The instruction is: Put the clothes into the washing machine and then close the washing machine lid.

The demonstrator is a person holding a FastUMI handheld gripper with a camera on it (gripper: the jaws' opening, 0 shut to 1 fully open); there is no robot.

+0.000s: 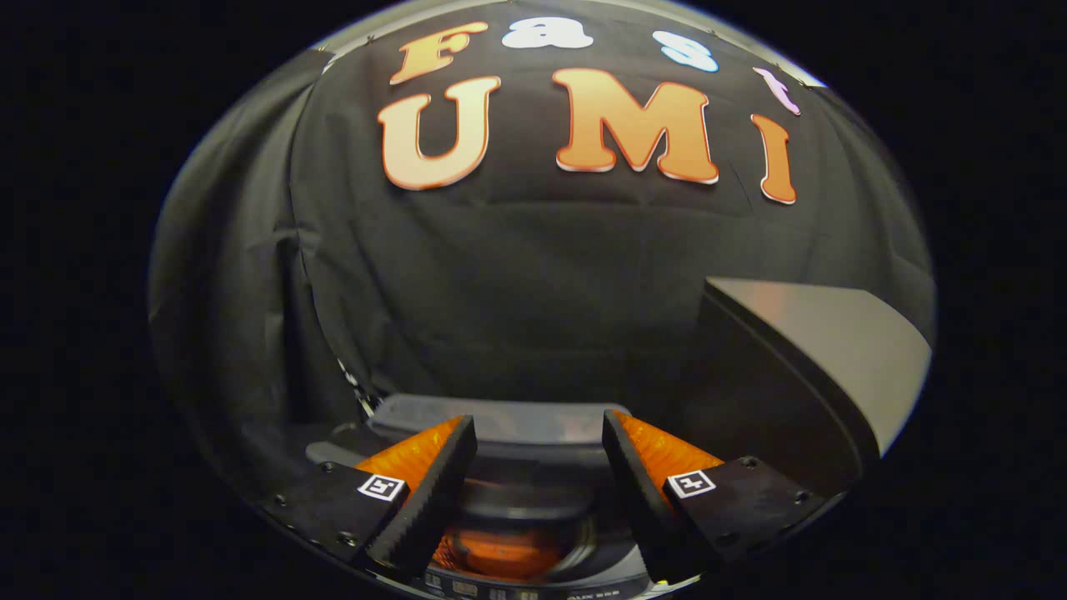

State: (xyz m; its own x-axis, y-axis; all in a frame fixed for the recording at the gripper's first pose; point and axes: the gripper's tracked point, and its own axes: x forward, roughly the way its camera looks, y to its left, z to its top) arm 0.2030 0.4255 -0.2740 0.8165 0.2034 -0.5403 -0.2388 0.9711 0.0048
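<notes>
The claw [539,433] is spread wide, gripping nothing, above the washing machine [500,421], whose lid [821,358] stands raised. Orange clothes [500,554] lie in the drum; control-panel lettering is unreadable.

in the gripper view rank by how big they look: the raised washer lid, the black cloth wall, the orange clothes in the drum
1. Black cloth wall, by far the largest.
2. Raised washer lid, standing open beside the machine.
3. Orange clothes, a small patch in the drum below the open gripper; mostly hidden by the fingers, so their true size is unsure.
</notes>
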